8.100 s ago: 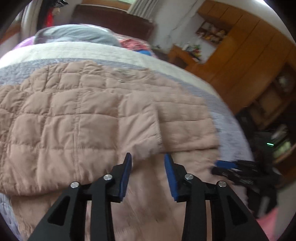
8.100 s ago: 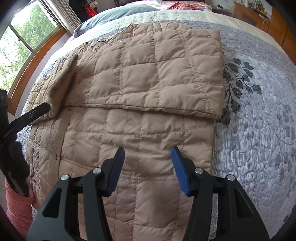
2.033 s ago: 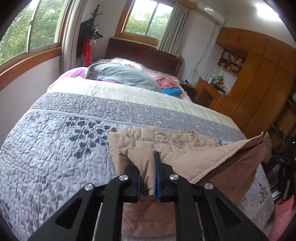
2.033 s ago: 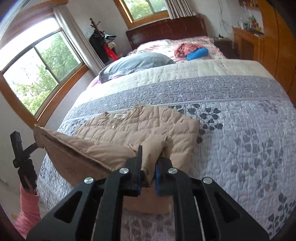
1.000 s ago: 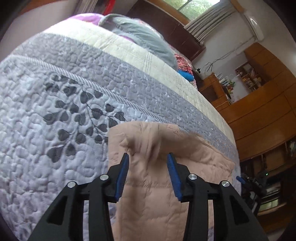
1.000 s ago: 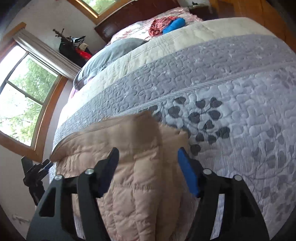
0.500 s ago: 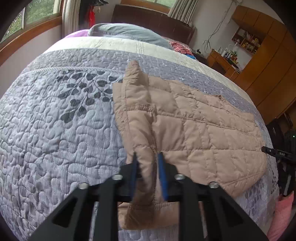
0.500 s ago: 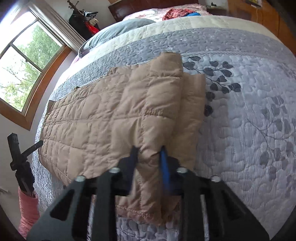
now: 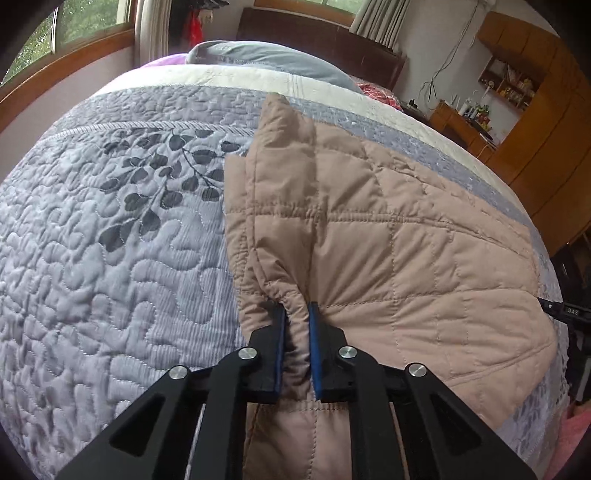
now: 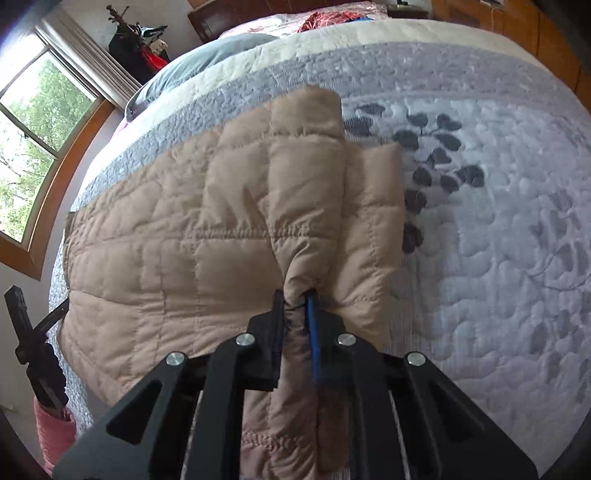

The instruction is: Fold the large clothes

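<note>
A tan quilted jacket (image 9: 406, 258) lies folded across the grey leaf-patterned bedspread (image 9: 110, 240). My left gripper (image 9: 296, 308) is shut on a pinched ridge of the jacket near its left edge. In the right wrist view the same jacket (image 10: 166, 258) spreads to the left, and my right gripper (image 10: 297, 295) is shut on a bunched fold near its right edge. From each pinch a raised ridge of fabric runs away toward the far side of the jacket. The near hem hangs below both grippers, partly hidden by the black fingers (image 9: 273, 350).
Pillows (image 9: 266, 62) and a dark headboard (image 9: 317, 33) lie at the far end of the bed. Wooden cabinets (image 9: 535, 110) stand on the right, windows (image 10: 26, 140) on the left. A person's pink sleeve (image 10: 55, 432) shows at the bed's near corner.
One second ago both grippers were open over the jacket's far edge. They have since drawn back toward the near side, dropped lower and shut on folds of the jacket.
</note>
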Demonstrator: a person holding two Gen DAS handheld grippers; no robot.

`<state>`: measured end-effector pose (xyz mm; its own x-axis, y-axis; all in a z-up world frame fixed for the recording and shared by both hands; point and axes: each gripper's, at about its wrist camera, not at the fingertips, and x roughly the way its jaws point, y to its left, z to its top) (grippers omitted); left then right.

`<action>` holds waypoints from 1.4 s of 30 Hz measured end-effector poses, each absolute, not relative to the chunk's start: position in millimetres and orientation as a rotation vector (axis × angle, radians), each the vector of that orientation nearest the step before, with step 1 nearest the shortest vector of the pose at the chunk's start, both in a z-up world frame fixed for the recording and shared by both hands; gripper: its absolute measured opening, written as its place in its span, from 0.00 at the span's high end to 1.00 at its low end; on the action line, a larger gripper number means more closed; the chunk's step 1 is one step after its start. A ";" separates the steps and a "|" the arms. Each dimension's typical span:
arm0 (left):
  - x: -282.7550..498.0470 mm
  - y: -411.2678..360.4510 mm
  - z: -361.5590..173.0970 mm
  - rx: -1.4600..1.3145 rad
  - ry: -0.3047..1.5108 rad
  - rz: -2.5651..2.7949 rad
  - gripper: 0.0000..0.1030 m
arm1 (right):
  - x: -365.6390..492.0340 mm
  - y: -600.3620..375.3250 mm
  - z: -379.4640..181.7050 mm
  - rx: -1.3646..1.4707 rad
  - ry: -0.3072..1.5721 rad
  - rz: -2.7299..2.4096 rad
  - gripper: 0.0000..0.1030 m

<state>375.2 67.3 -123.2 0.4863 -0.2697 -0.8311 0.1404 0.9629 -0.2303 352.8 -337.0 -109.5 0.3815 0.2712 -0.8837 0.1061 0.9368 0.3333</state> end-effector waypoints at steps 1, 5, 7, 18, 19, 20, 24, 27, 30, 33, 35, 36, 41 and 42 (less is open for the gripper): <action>375.5 65.2 -123.3 -0.125 1.034 -0.242 0.87 | 352.0 -336.6 -111.8 0.363 1.178 0.106 0.88; 377.6 61.1 -115.4 -0.101 1.065 -0.217 0.85 | 346.2 -337.2 -104.3 0.352 1.171 0.073 0.83; 371.6 66.2 -101.1 -0.132 1.061 -0.194 0.83 | 334.0 -335.9 -88.7 0.321 1.139 0.031 0.76; 290.4 -25.1 -39.4 0.037 0.947 -0.255 0.73 | 284.0 -233.9 -29.5 0.251 1.089 0.179 0.74; 286.5 -35.6 -43.0 0.053 0.952 -0.268 0.73 | 282.7 -219.7 -32.2 0.233 1.104 0.195 0.74; 282.8 -45.4 -46.1 0.070 0.956 -0.272 0.73 | 281.4 -212.7 -34.0 0.219 1.113 0.199 0.74; 280.2 -65.5 -61.6 0.095 0.982 -0.272 0.73 | 279.7 -185.4 -47.6 0.170 1.148 0.198 0.74; 287.1 -65.6 -75.7 0.098 1.005 -0.258 0.73 | 278.0 -178.3 -59.5 0.172 1.170 0.204 0.74; 293.3 -64.1 -91.4 0.095 1.043 -0.255 0.73 | 278.8 -174.0 -71.8 0.169 1.192 0.189 0.75; 296.2 -62.0 -107.2 0.094 1.073 -0.273 0.72 | 282.5 -175.8 -87.3 0.179 1.225 0.180 0.76; 297.4 -61.2 -113.5 0.096 1.079 -0.285 0.72 | 286.0 -175.8 -100.7 0.187 1.243 0.178 0.77; 297.4 -61.6 -115.2 0.099 1.078 -0.290 0.72 | 286.9 -175.5 -105.9 0.188 1.244 0.175 0.77; 298.4 -58.0 -118.7 0.073 1.075 -0.305 0.72 | 287.5 -172.0 -115.9 0.167 1.219 0.161 0.77; 299.4 -55.8 -118.6 0.073 1.079 -0.307 0.72 | 287.9 -171.8 -115.7 0.167 1.222 0.162 0.77</action>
<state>299.4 -55.8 -118.6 0.4341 -0.2107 -0.8759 0.2812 0.9554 -0.0905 287.9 -171.8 -115.7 0.3331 0.2127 -0.9186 -0.0341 0.9763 0.2137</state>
